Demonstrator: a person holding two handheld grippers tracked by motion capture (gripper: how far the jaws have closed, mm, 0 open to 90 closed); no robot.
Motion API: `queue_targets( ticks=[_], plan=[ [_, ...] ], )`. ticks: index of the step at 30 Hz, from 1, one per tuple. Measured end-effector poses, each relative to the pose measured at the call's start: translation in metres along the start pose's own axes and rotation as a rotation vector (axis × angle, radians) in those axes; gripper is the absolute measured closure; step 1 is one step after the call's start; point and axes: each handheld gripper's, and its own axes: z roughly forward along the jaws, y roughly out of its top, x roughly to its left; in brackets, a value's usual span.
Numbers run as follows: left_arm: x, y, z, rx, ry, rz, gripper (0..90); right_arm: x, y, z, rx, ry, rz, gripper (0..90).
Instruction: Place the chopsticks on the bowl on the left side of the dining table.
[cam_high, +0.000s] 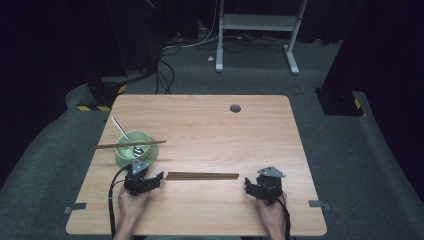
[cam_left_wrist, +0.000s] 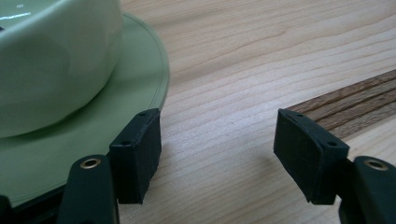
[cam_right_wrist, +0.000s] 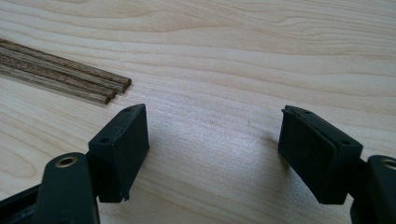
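Observation:
A pale green bowl (cam_high: 133, 143) stands on a green plate (cam_high: 150, 156) at the table's left, with a metal spoon (cam_high: 122, 131) in it and a brown chopstick (cam_high: 131, 144) laid across its rim. A bundle of brown chopsticks (cam_high: 202, 176) lies in the middle near the front. My left gripper (cam_high: 152, 176) is open just in front of the plate (cam_left_wrist: 135, 79), between it and the bundle's left end (cam_left_wrist: 355, 100). My right gripper (cam_high: 250, 186) is open beside the bundle's right end (cam_right_wrist: 70, 77). Nothing is between either pair of jaws.
A round grey cable hole (cam_high: 235, 108) is set in the wooden table (cam_high: 210, 125) near its far edge. Behind the table stand a white desk frame (cam_high: 257, 30) and cables on the grey floor.

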Motion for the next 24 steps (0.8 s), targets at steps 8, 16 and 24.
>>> queue_targets(
  ticks=[8, 16, 24],
  plan=[
    [-0.0003, 0.0009, 0.0022, 0.014, 0.027, 0.008, 32.1, 0.0, 0.0, 0.0, 0.0, 0.0, 0.0, 23.8],
    [-0.0005, 0.0007, 0.0022, 0.016, 0.026, 0.008, 30.2, 0.0, -0.0001, 0.0, 0.0, 0.0, 0.0, 23.7],
    [-0.0006, 0.0006, 0.0021, 0.017, 0.023, 0.007, 28.9, 0.0002, -0.0001, 0.0, 0.0, -0.001, 0.002, 23.7]
  ],
)
